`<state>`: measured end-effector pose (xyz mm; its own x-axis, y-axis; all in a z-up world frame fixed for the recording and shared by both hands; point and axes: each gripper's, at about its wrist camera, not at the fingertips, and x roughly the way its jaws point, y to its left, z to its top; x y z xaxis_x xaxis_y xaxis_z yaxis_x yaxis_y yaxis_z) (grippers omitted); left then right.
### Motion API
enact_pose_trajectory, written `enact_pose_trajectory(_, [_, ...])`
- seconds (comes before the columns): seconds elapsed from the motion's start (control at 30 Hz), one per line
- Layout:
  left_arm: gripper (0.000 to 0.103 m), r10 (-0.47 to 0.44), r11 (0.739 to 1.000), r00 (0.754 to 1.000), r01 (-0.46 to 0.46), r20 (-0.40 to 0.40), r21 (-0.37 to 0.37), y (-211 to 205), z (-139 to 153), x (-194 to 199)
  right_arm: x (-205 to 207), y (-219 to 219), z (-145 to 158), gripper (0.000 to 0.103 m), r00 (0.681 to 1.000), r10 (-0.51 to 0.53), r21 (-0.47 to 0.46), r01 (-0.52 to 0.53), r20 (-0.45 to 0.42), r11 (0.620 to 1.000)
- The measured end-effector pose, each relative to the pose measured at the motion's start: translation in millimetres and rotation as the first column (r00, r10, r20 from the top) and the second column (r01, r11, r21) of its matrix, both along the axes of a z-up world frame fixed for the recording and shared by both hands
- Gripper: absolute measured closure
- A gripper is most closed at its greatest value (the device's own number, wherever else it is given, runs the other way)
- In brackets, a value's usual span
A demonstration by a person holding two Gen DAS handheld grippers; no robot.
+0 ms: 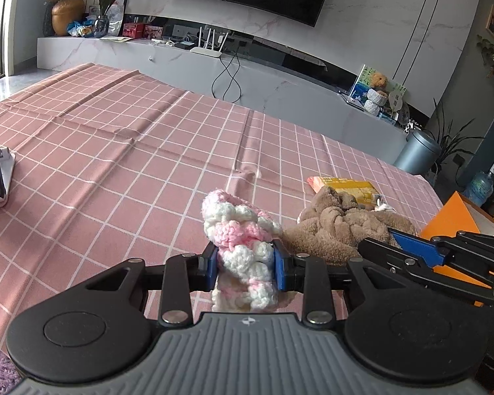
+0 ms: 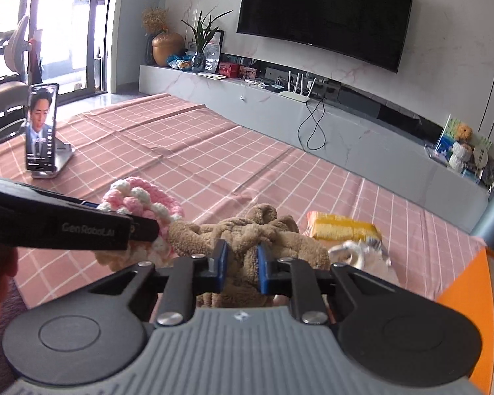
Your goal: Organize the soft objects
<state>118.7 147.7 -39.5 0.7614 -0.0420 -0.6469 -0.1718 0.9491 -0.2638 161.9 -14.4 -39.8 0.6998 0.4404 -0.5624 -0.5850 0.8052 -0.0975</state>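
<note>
left hand-held gripper (image 1: 245, 265): clamped on the pink-and-white crochet piece (image 1: 238, 230), blue pads squeezing it from both sides, jaws only partway in because the yarn fills the gap

pink-and-white crochet piece: sticks up and forward out of the jaws, a bit hanging below too; looks lifted off the surface (image 1: 115, 151), hard to say if the bottom end touches

right hand-held gripper (image 2: 242, 268): pinched tight on the brown fuzzy towel (image 2: 247, 230), jaws nearly together with a fold of it between the pads

brown fuzzy towel: bunched up right in front of the right jaws, just beside the crochet piece, maybe touching it

yellow snack packet (image 2: 342, 227): flat on the pink checked cloth just behind the towel

orange box (image 1: 457, 214): at the right edge, near the right hand-held gripper

phone on a stand (image 2: 41, 128): far left of the surface, well apart from everything
</note>
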Motion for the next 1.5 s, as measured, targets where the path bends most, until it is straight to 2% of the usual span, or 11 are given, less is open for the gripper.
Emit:
enact_pose_trajectory(0.13, [0.067, -0.043, 0.999, 0.998, 0.043, -0.036, -0.002, -12, -8, -14, -30, -18, -9, 0.086, 0.999, 0.011, 0.011, -0.011, -0.033, 1.000])
enact_pose_trajectory(0.3, [0.067, -0.103, 0.995, 0.989, 0.101, -0.102, -0.026, -29, -36, -28, -51, -41, -39, 0.086, 0.991, -0.011, 0.020, 0.014, -0.131, 1.000])
enact_pose_trajectory(0.4, [0.067, -0.109, 0.994, 0.989, 0.111, -0.098, 0.014, -35, -40, -32, -57, -48, -52, 0.085, 0.989, -0.030, 0.035, 0.035, -0.146, 0.999])
enact_pose_trajectory(0.53, [0.066, -0.103, 0.994, 0.989, 0.105, -0.109, 0.014, -36, -39, -33, -60, -47, -48, 0.061, 0.988, -0.042, 0.045, 0.049, -0.145, 0.998])
enact_pose_trajectory(0.63, [0.063, -0.097, 0.995, 0.989, 0.100, -0.113, 0.018, -37, -39, -34, -59, -41, -46, 0.033, 0.990, -0.052, 0.029, 0.056, -0.128, 0.998])
enact_pose_trajectory(0.8, [0.060, -0.105, 0.993, 0.987, 0.111, -0.122, 0.044, -38, -40, -32, -46, -30, -52, 0.027, 0.987, -0.066, 0.019, 0.070, -0.149, 0.997])
enact_pose_trajectory(1.0, [0.056, -0.104, 0.994, 0.986, 0.109, -0.128, 0.031, -34, -46, -29, -39, -27, -69, 0.027, 0.977, -0.087, 0.009, 0.090, -0.195, 0.996])
enact_pose_trajectory(1.17, [0.058, -0.113, 0.992, 0.987, 0.119, -0.118, 0.044, -36, -47, -28, -46, -24, -71, 0.052, 0.984, -0.081, -0.021, 0.079, -0.158, 0.997])
enact_pose_trajectory(1.27, [0.063, -0.118, 0.991, 0.987, 0.124, -0.111, 0.050, -38, -45, -29, -52, -19, -69, 0.060, 0.991, -0.063, -0.058, 0.056, -0.116, 0.997])
enact_pose_trajectory(1.37, [0.066, -0.118, 0.991, 0.989, 0.123, -0.092, 0.051, -39, -42, -31, -54, -21, -64, 0.065, 0.993, -0.063, -0.045, 0.059, -0.102, 0.997])
enact_pose_trajectory(1.5, [0.066, -0.109, 0.992, 0.992, 0.113, -0.059, 0.059, -41, -31, -37, -64, -24, -51, 0.065, 0.998, -0.050, -0.038, 0.049, -0.042, 0.998])
